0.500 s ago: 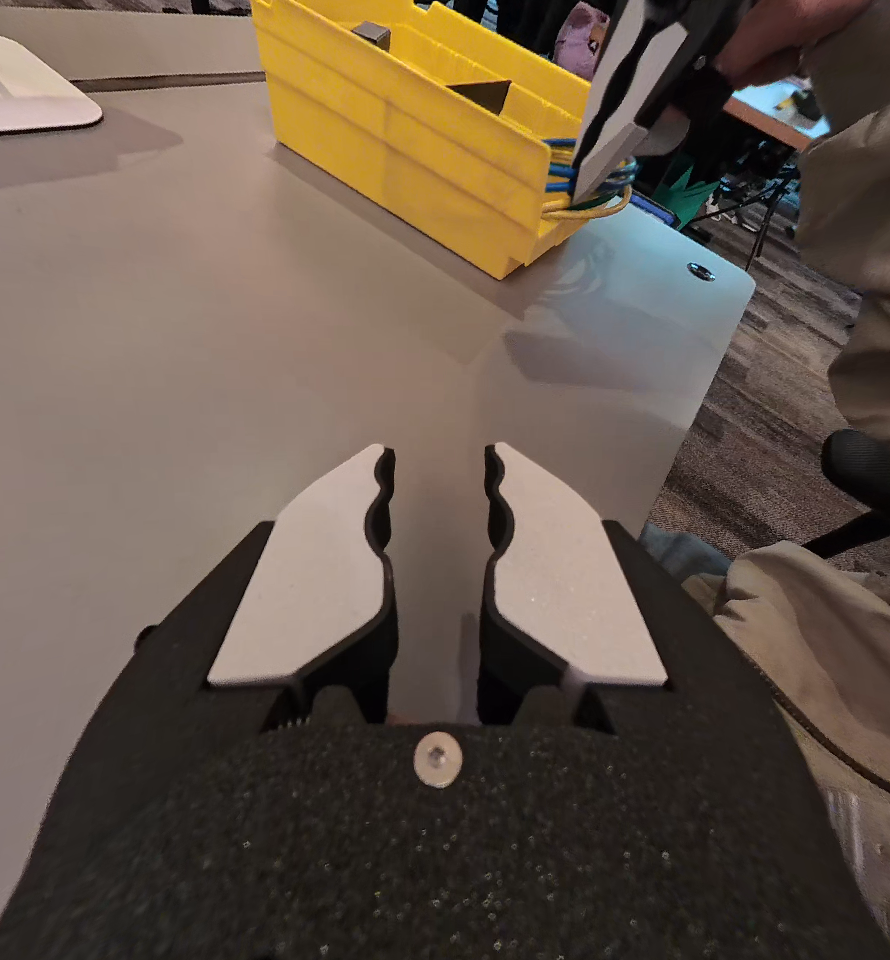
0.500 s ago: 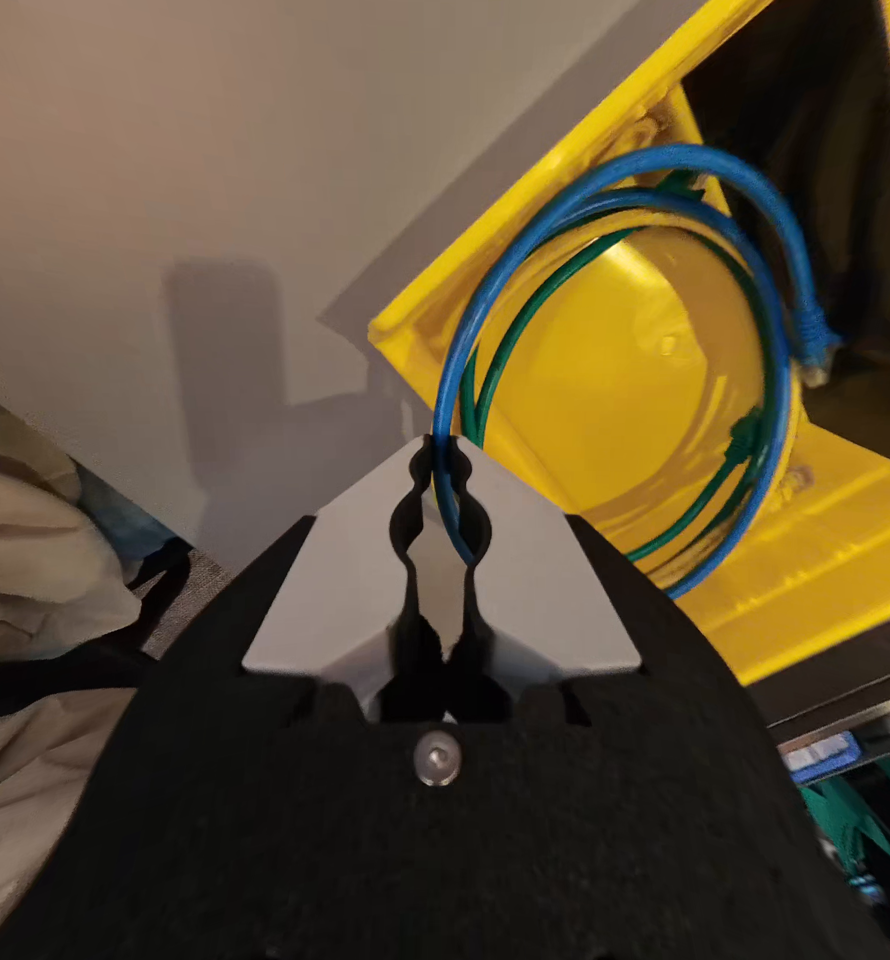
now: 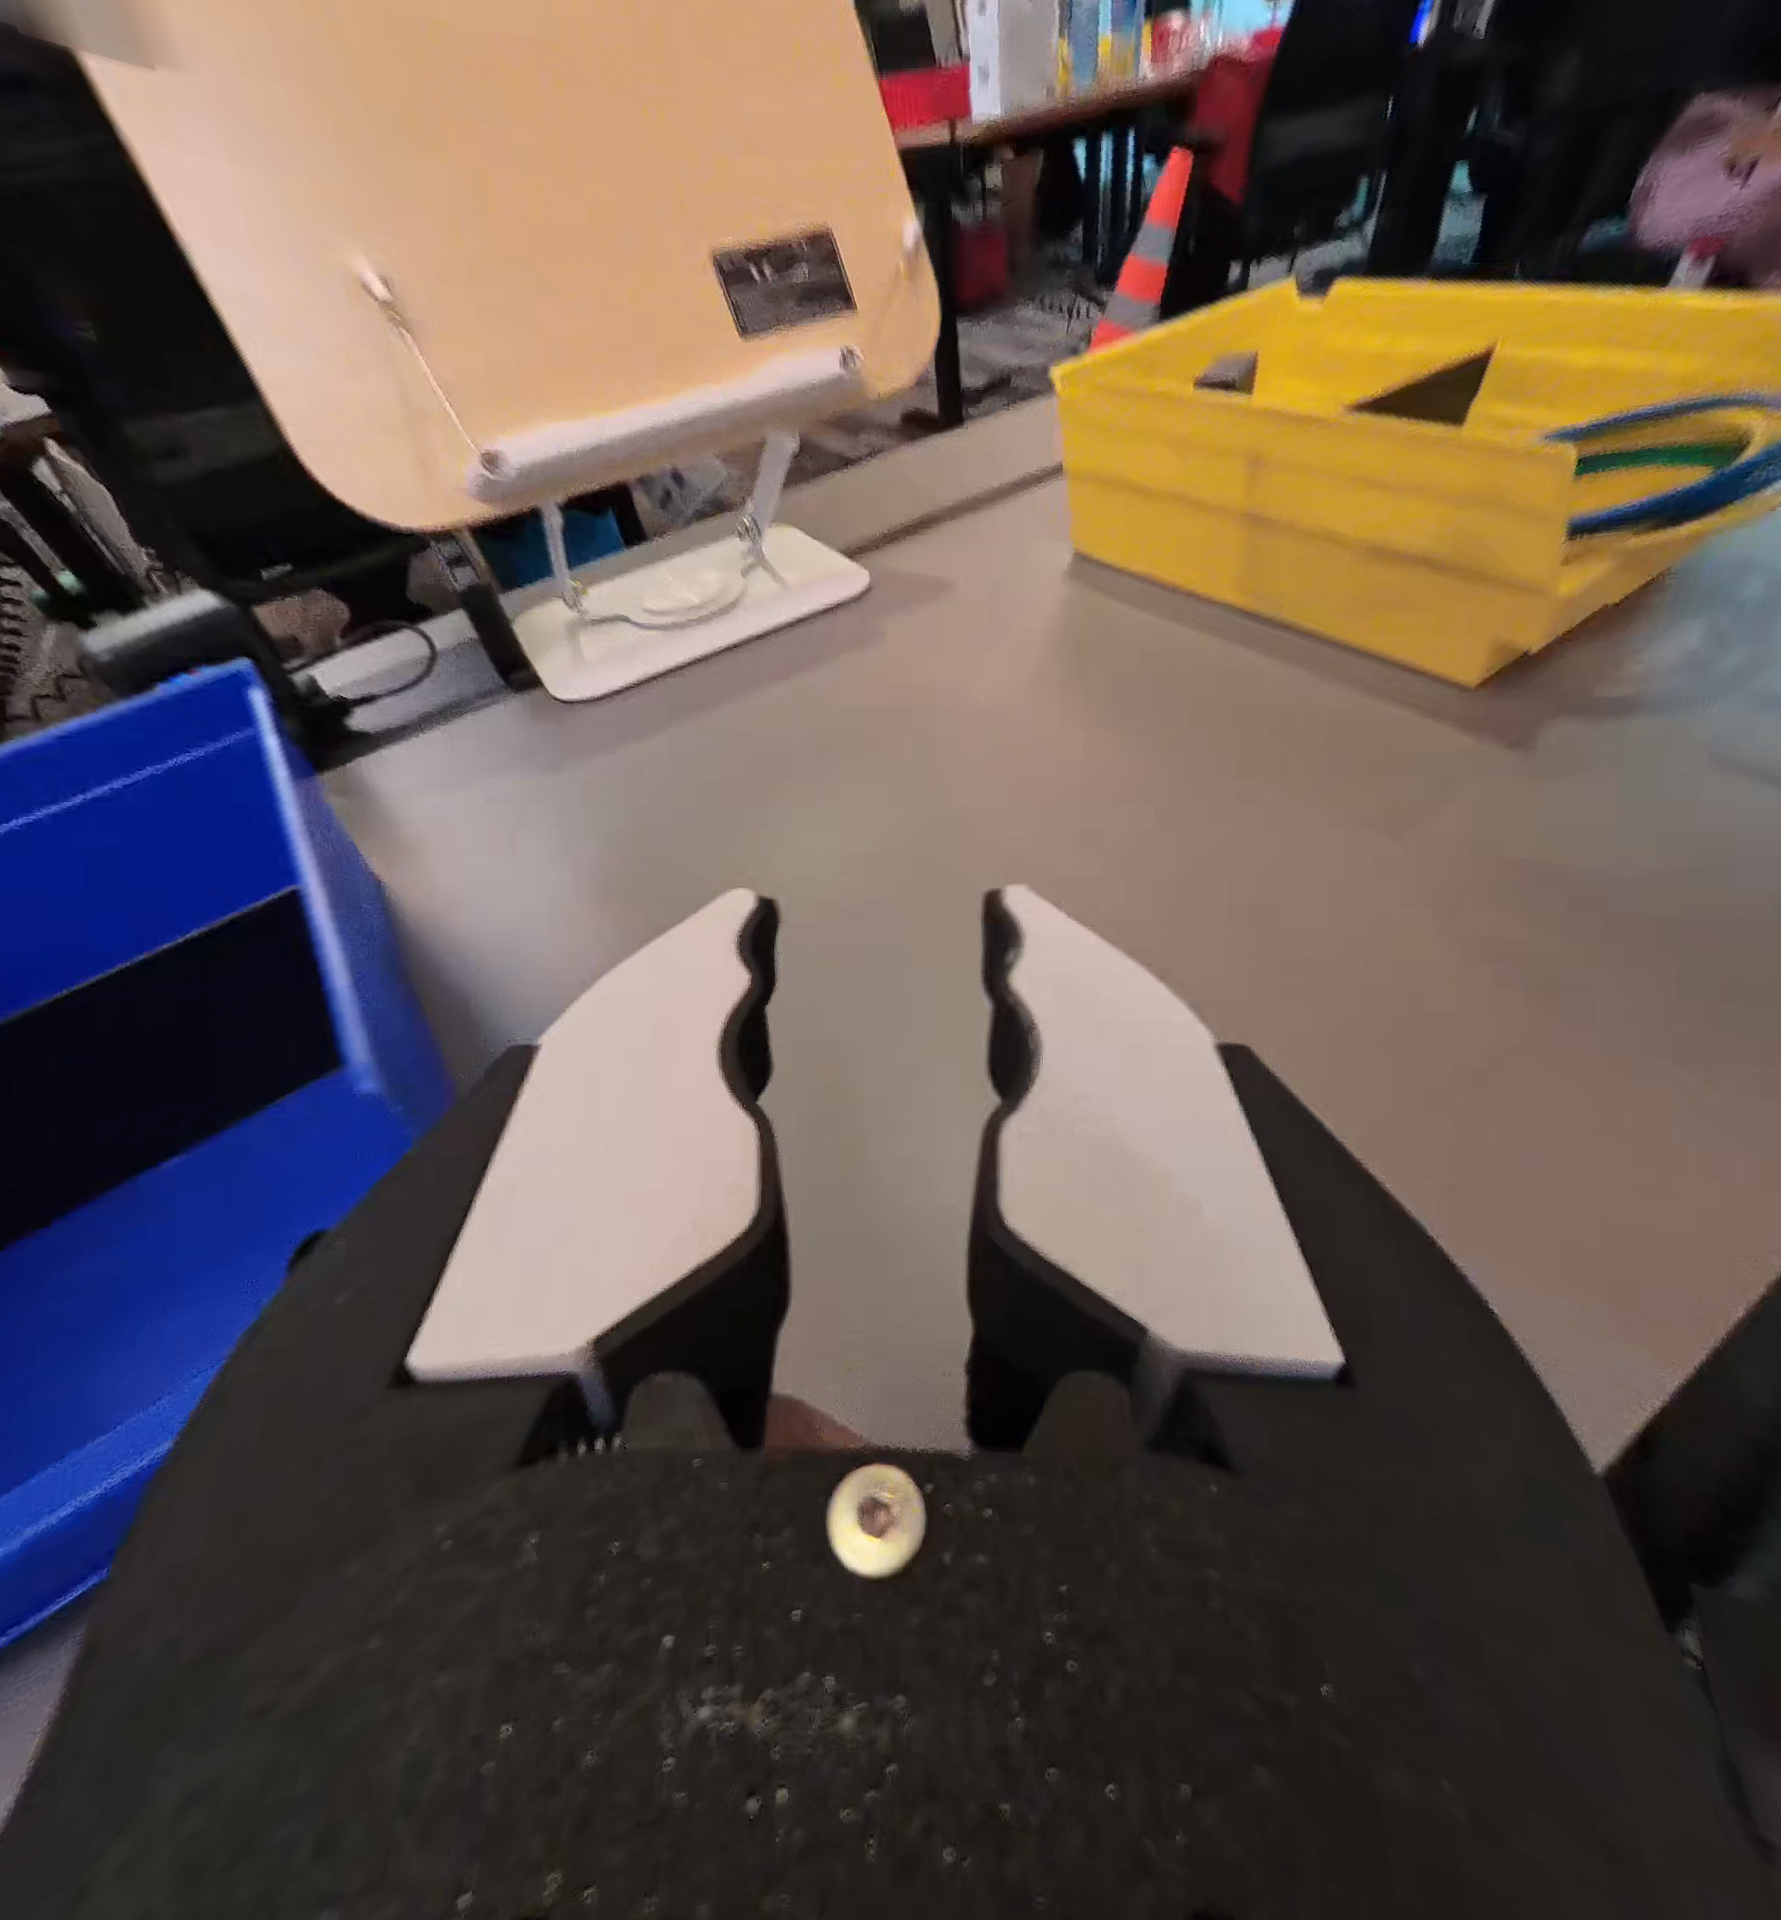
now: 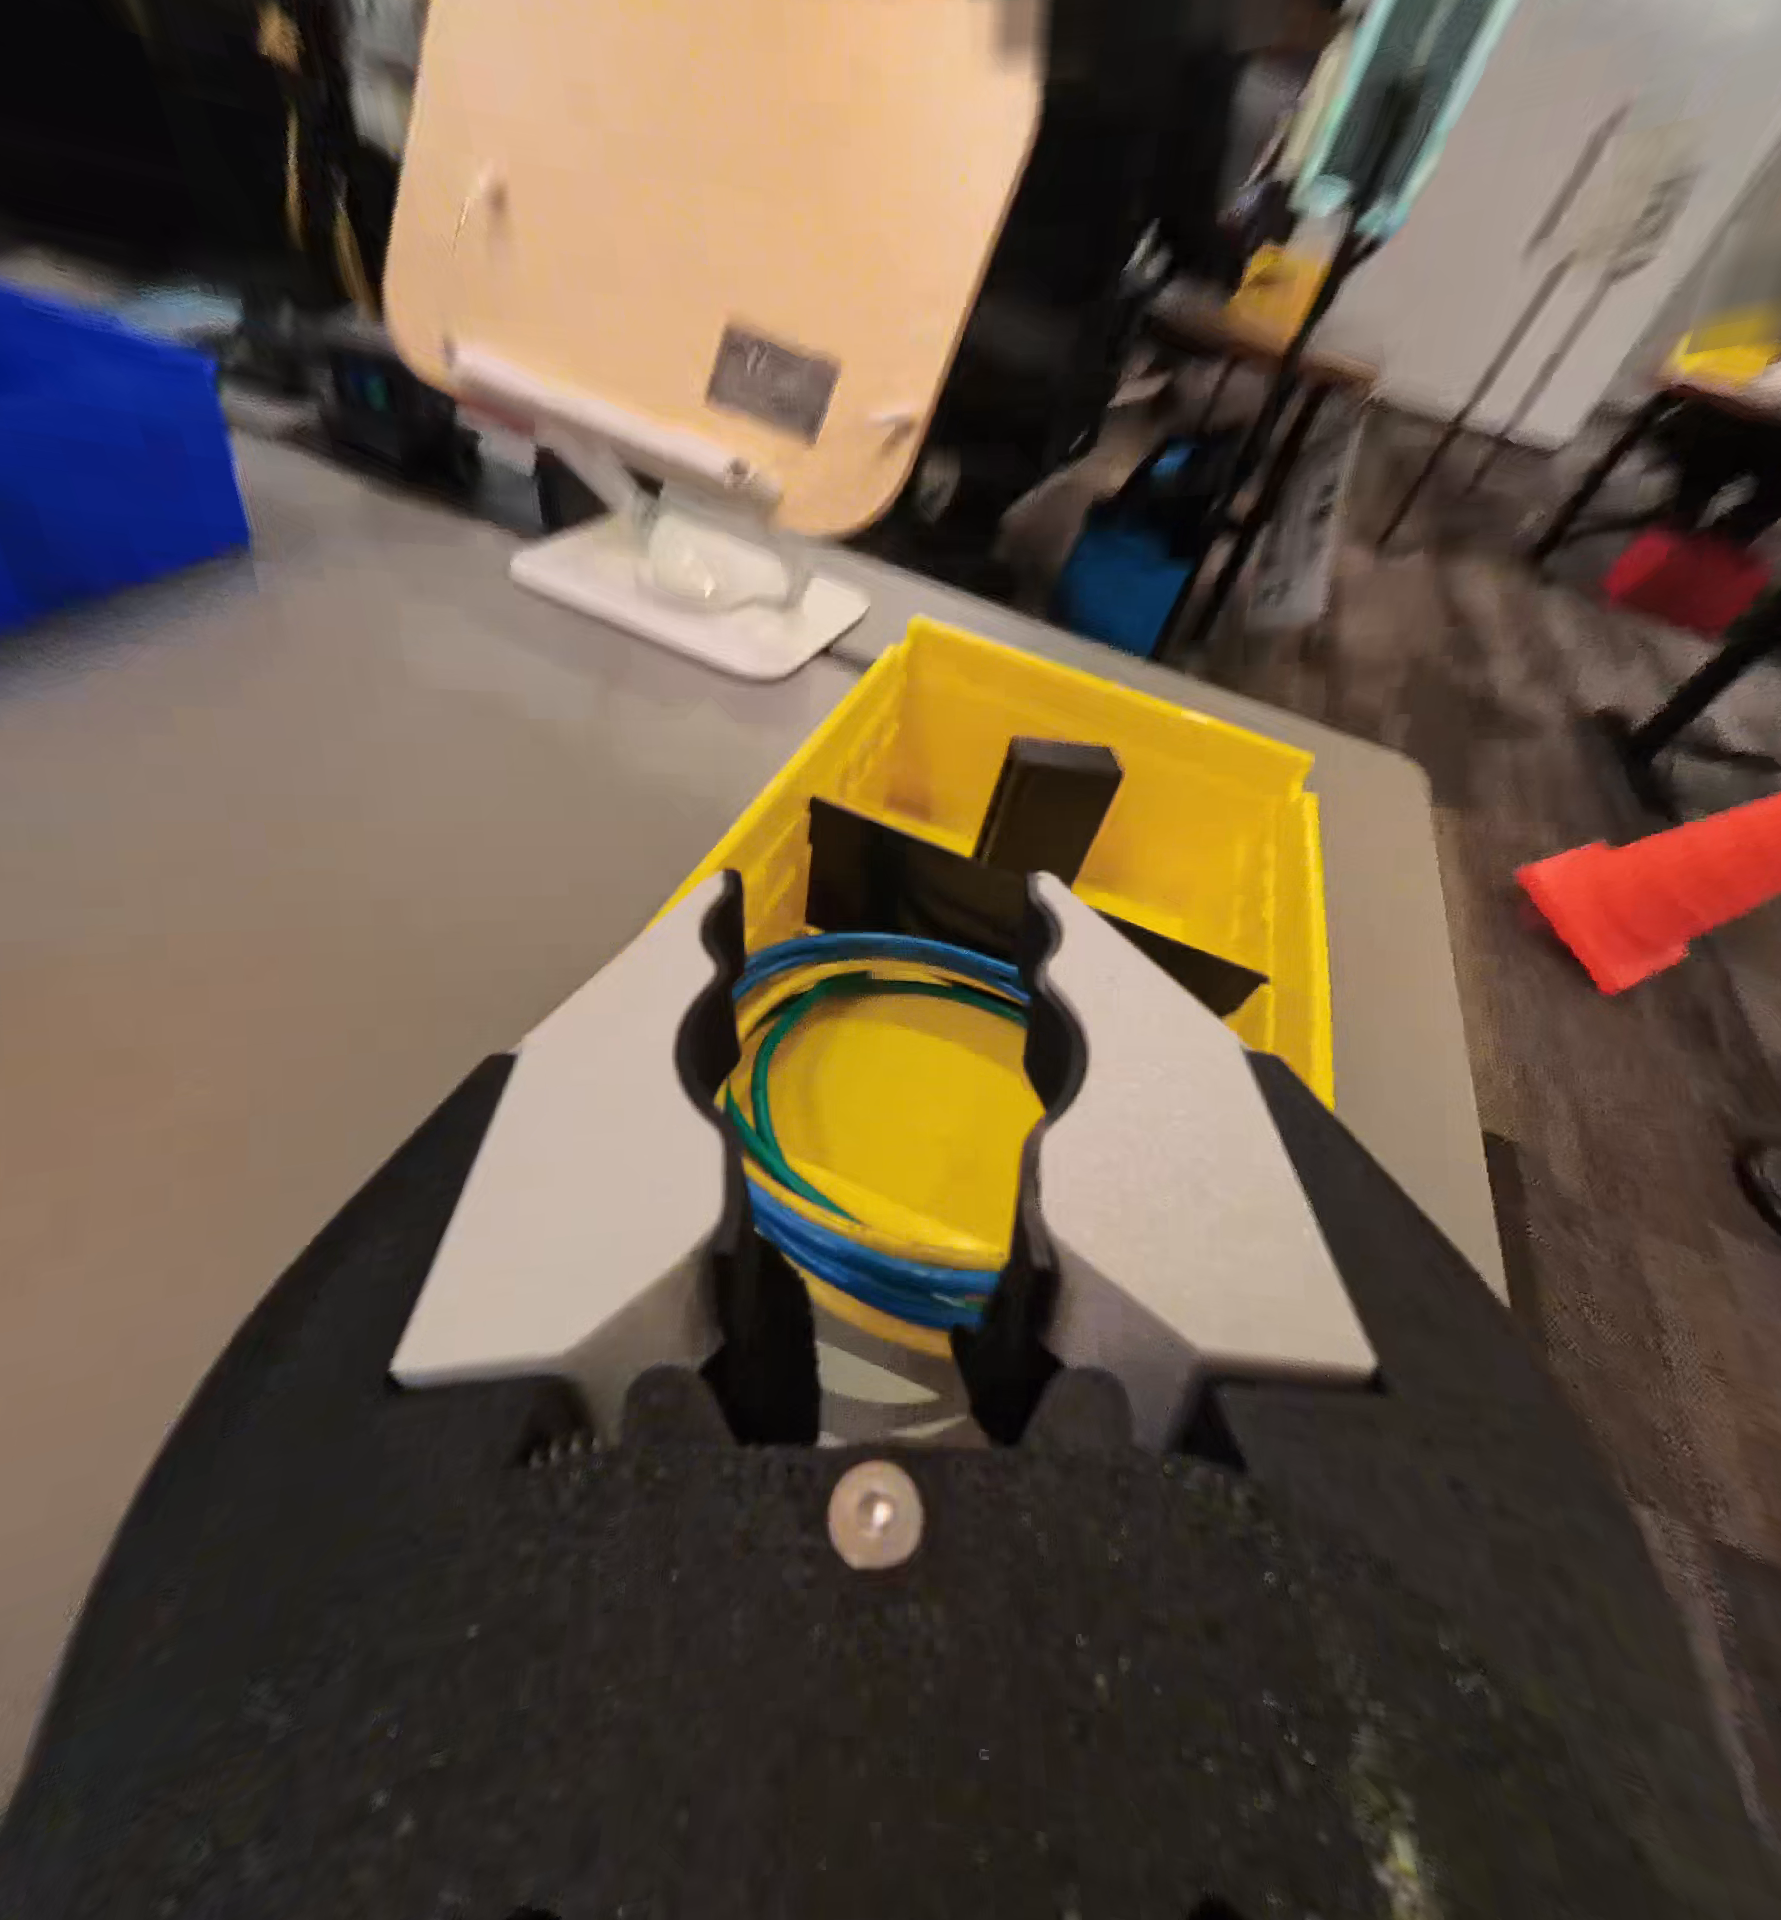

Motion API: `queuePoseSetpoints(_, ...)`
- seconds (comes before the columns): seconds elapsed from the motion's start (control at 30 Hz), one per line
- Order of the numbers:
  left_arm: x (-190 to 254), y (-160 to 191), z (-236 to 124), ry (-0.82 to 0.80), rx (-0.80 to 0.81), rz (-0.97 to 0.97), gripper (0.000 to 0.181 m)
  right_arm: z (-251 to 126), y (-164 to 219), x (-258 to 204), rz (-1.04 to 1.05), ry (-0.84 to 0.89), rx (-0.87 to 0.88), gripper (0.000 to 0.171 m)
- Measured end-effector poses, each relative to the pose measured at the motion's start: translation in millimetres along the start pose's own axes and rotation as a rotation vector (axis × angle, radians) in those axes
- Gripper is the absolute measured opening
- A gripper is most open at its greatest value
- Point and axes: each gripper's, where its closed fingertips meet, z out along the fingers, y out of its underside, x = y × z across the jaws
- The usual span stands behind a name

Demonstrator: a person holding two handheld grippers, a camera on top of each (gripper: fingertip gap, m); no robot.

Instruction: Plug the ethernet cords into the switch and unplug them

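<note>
While the coiled ethernet cords (image 4: 865,1236), blue and green, lie in the near end of the yellow bin (image 4: 1218,852), the right gripper (image 4: 881,925) hangs just above them with its jaws spread and holding nothing. Well apart, the left gripper (image 3: 878,914) hovers low over the grey table (image 3: 1229,883), jaws spread too. A blue bin (image 3: 117,1091) sits at its left. Behind stands a tan board on a white stand (image 3: 553,260).

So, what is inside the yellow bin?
The yellow bin holds coiled blue cords and a green cord at its near end, with black dividers farther back. The open right gripper covers part of the coil; its connectors cannot be seen.
</note>
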Motion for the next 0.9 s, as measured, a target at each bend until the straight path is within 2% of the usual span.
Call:
queuePoseSetpoints(0.03,-4.0,-4.7,-10.0,0.006,0.024,-0.007,0.029,-7.7,7.6,1.6,0.033,0.067,0.045,0.052)
queuePoseSetpoints(0.1,-17.9,-0.8,-28.2,-0.031,0.004,-0.039,0.028,-21.1,30.2,-1.1,0.076,0.173,0.094,0.052)
queuePoseSetpoints(0.23,-61.7,33.6,-68.0,-0.217,-0.067,-0.177,0.03,-40.5,86.9,-20.3,0.113,0.235,0.033,0.051)
queuePoseSetpoints(0.37,-111.8,92.8,-94.1,-0.464,-0.095,-0.218,0.028,-47.0,98.0,-21.0,0.205,0.241,0.055,0.051)
queuePoseSetpoints(0.43,-129.6,103.9,-100.3,-0.537,-0.156,-0.218,0.027,-46.8,95.8,-11.3,0.241,0.239,0.062,0.05)
queuePoseSetpoints(0.57,-134.8,88.6,-98.0,-0.52,-0.094,-0.259,0.028,-44.2,101.9,0.2,0.301,0.242,0.074,0.05)
queuePoseSetpoints(0.9,-108.0,99.8,-93.0,-0.482,-0.201,-0.162,0.039,-28.3,107.9,-9.6,0.329,0.215,0.027,0.051)
